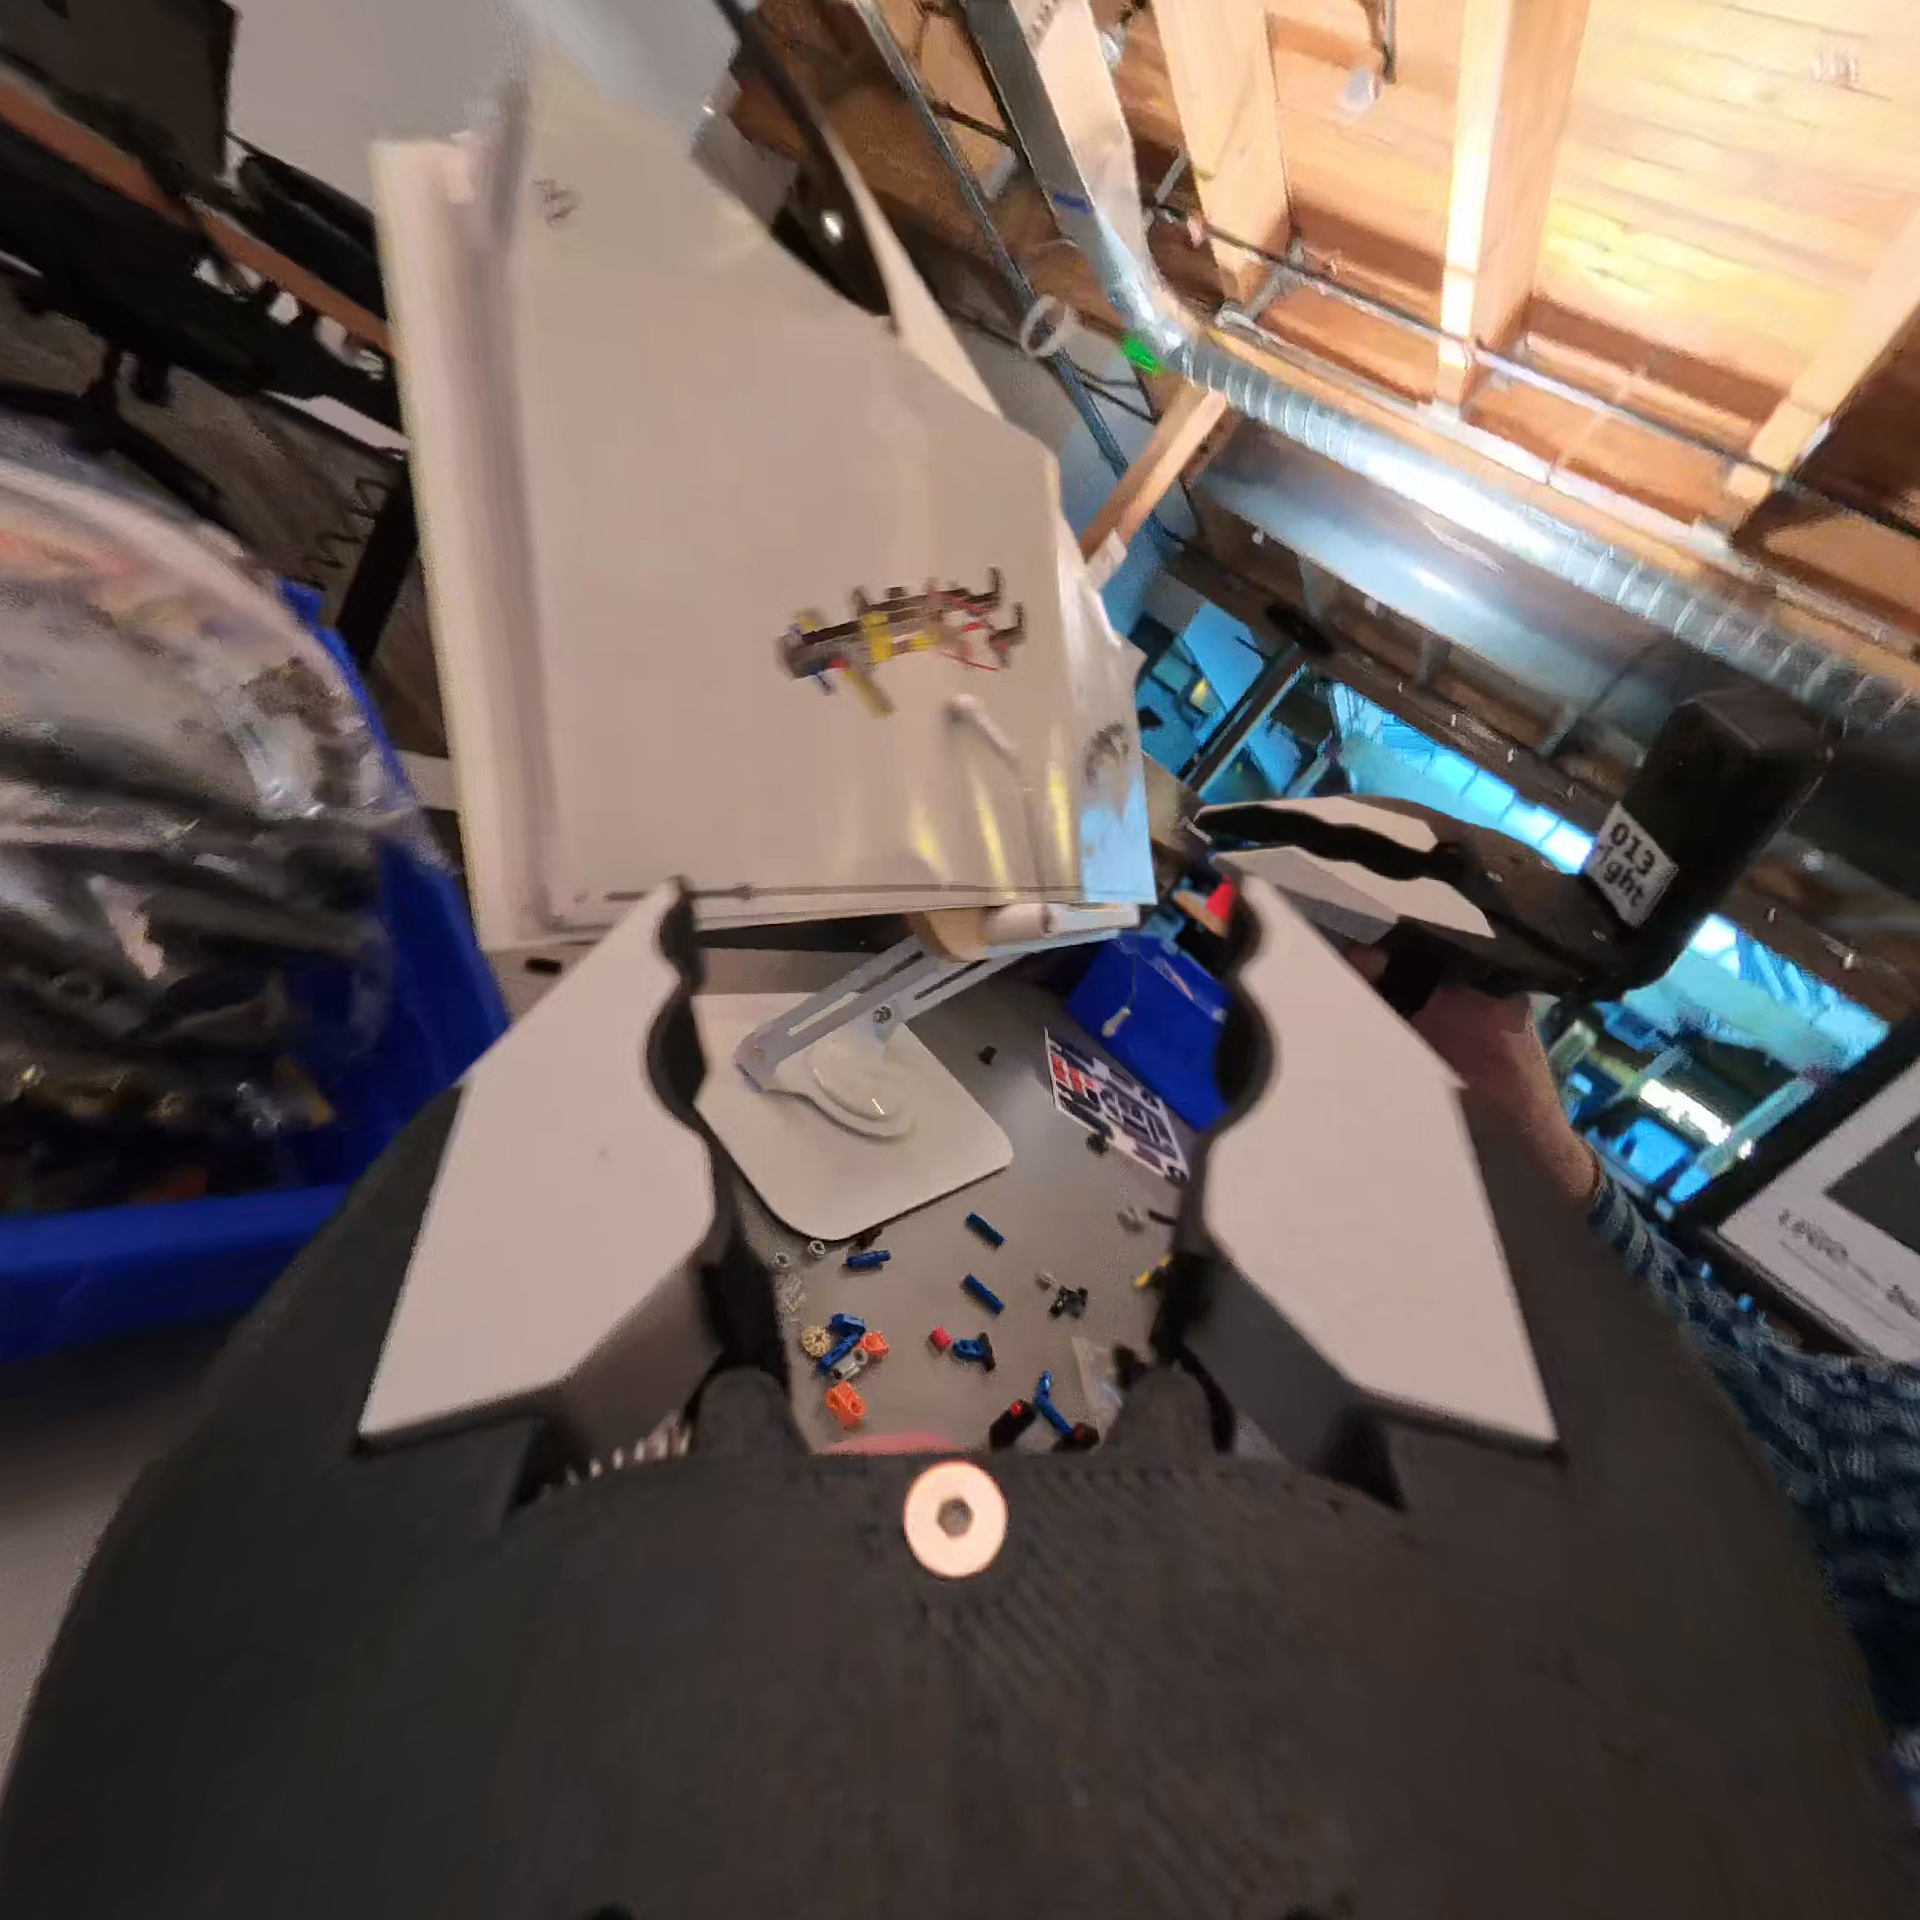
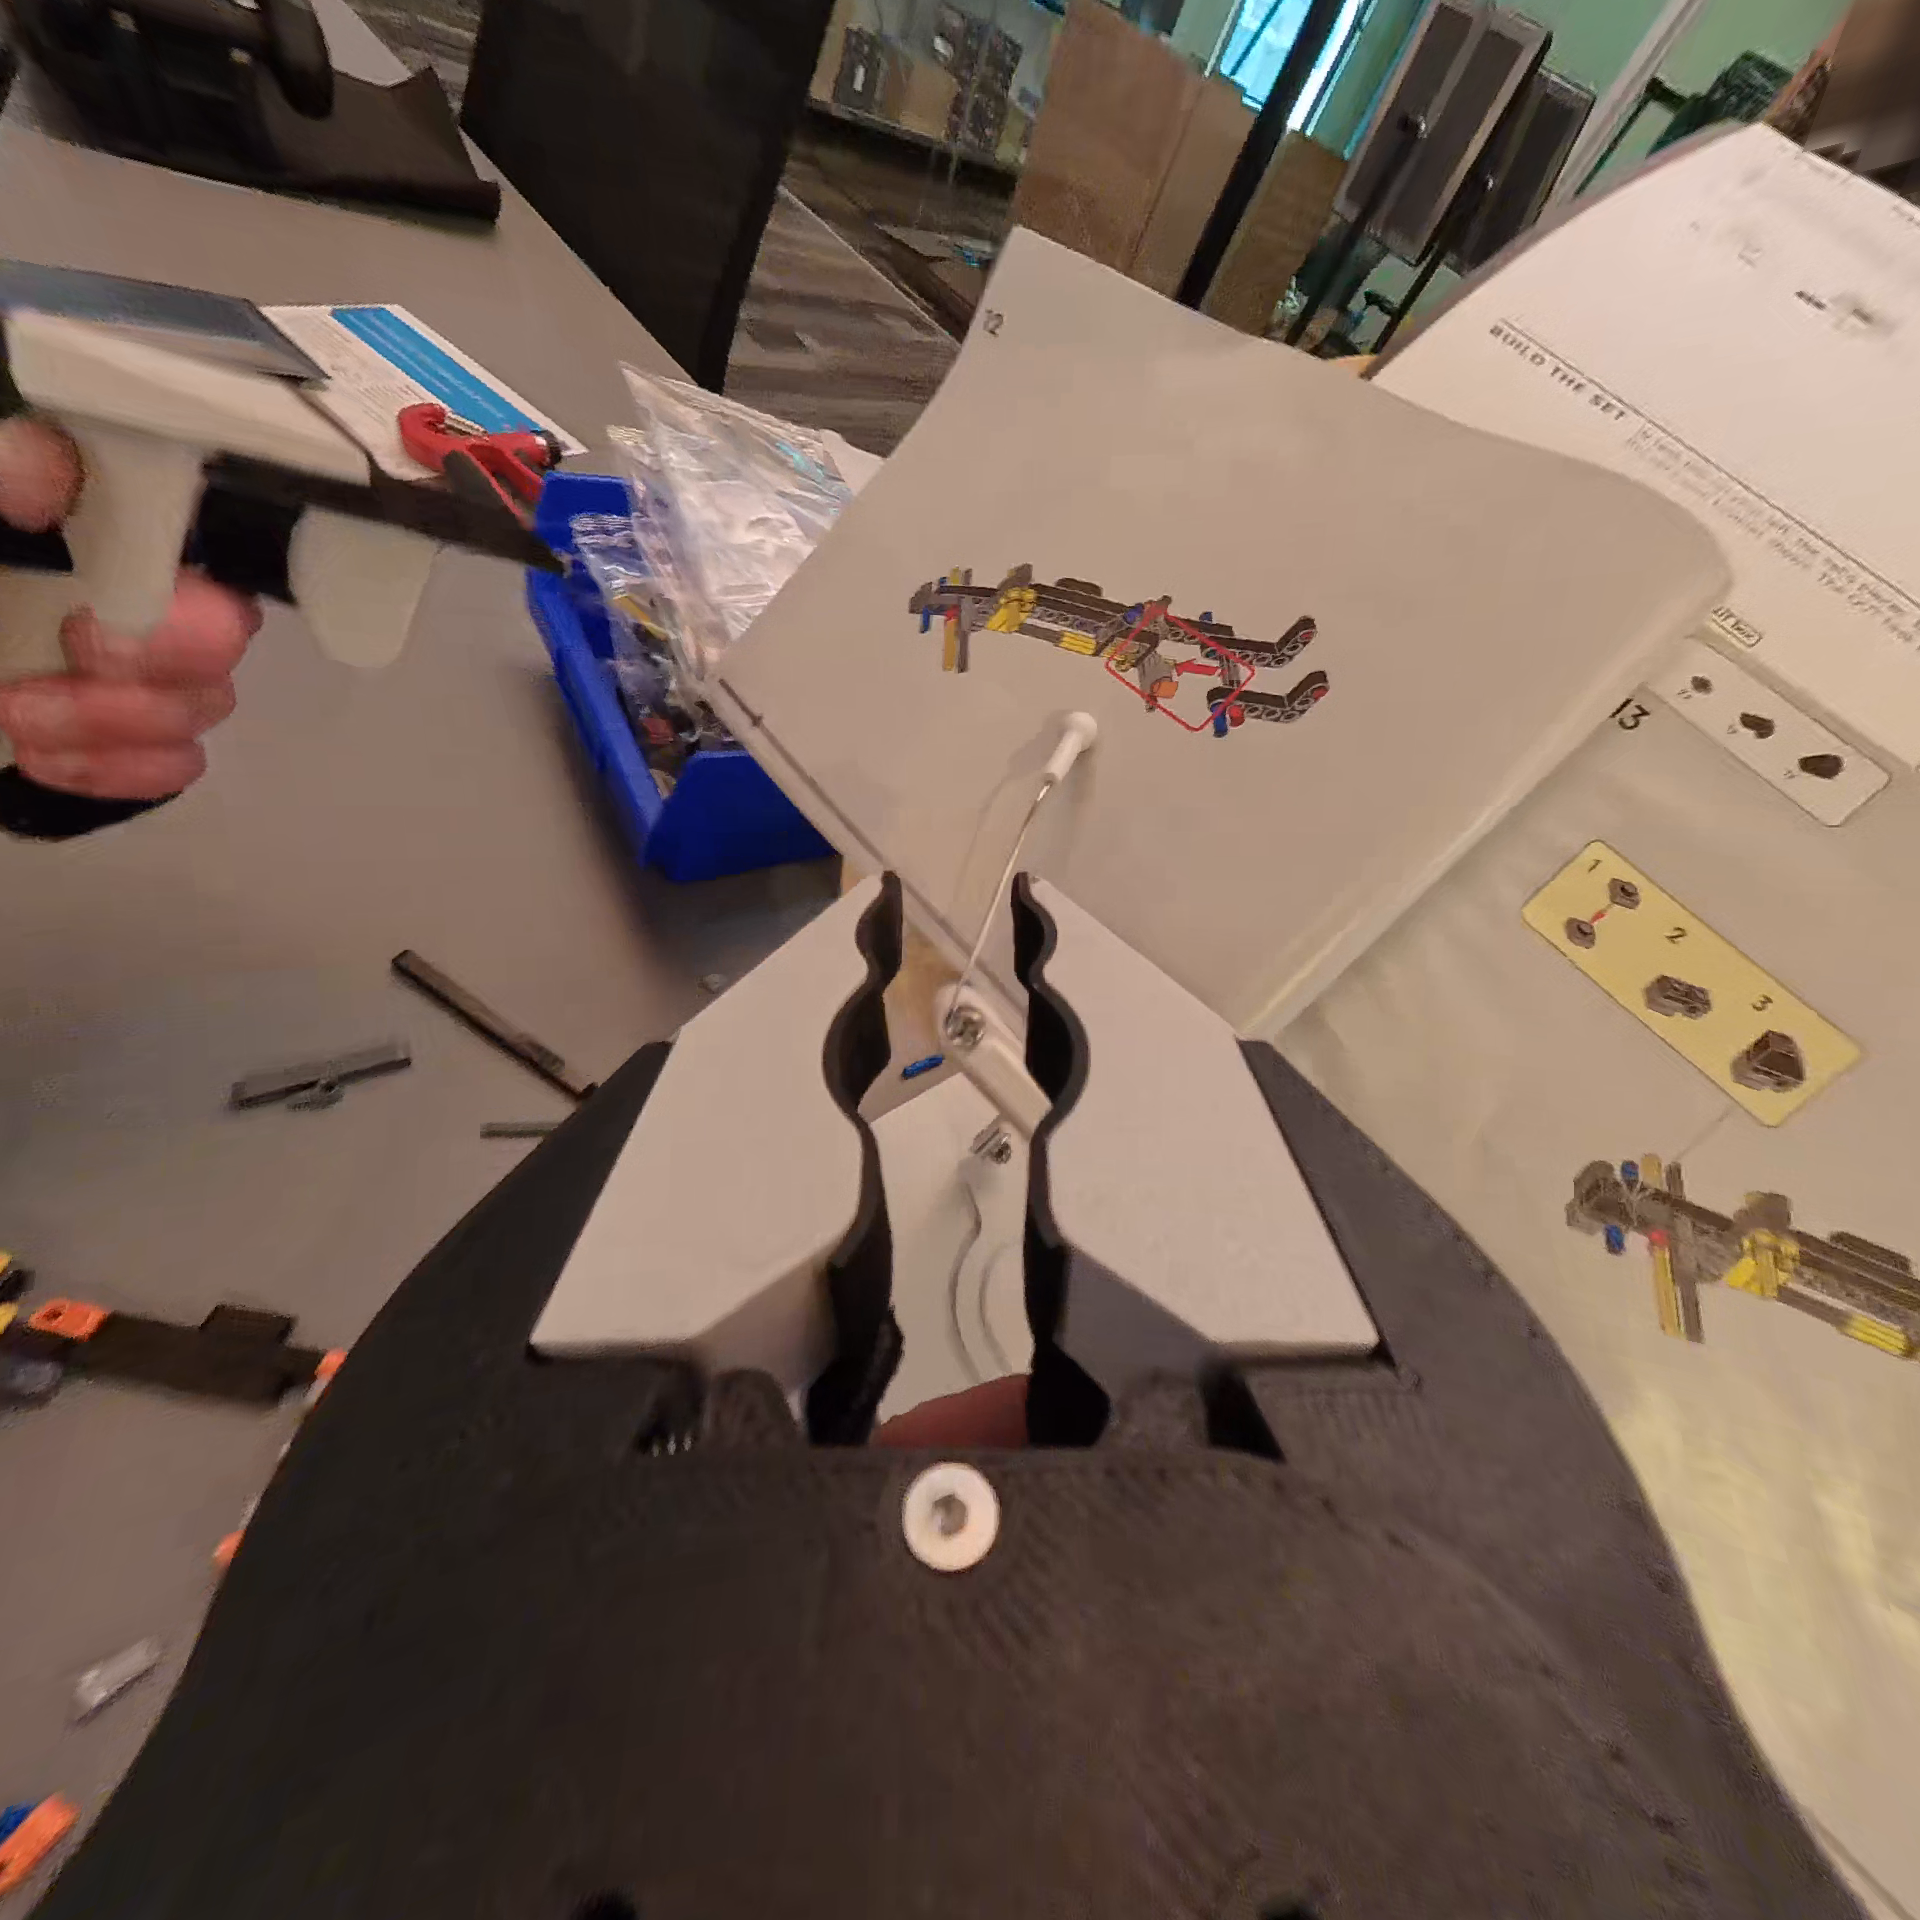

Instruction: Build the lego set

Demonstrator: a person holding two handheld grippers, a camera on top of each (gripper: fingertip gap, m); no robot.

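- Left gripper (image 1: 956, 914) hangs up off the table with its jaws spread wide and nothing between them; through the gap you look down on the grey table (image 1: 1081, 1226).
- Loose lego pieces (image 1: 935, 1320) are scattered on that table, at about 6 o'clock from the white stand base (image 1: 862, 1143): small blue pins, a few orange bits, a red one and some black ones.
- The instruction booklet (image 1: 727, 582) sits propped on the stand, filling the 12 o'clock part of the left wrist view, open to a page with a build drawing.
- Right gripper (image 2: 956, 894) is right up at the booklet's bottom edge. Its jaws are narrowed to a slim gap, with the stand's wire page clip (image 2: 997, 862) and white bracket in that gap. I honestly can't tell if it's pinching anything.
- In the right wrist view one page (image 2: 1195, 665) is curled up and lifted, and the page underneath (image 2: 1558, 1091) shows at 3 o'clock.
- Blue bin (image 2: 707, 790) with clear plastic bags (image 2: 717, 520) stuffed in it sits at about 10 o'clock from the right gripper's tips.
- More parts on the table at 8 to 9 o'clock: a long black beam (image 2: 488, 1023), a grey axle-looking piece (image 2: 317, 1075), and a black assembly with orange bits (image 2: 177, 1340).
- A hand (image 2: 125, 665) holds the left gripper at 9 o'clock in that view.
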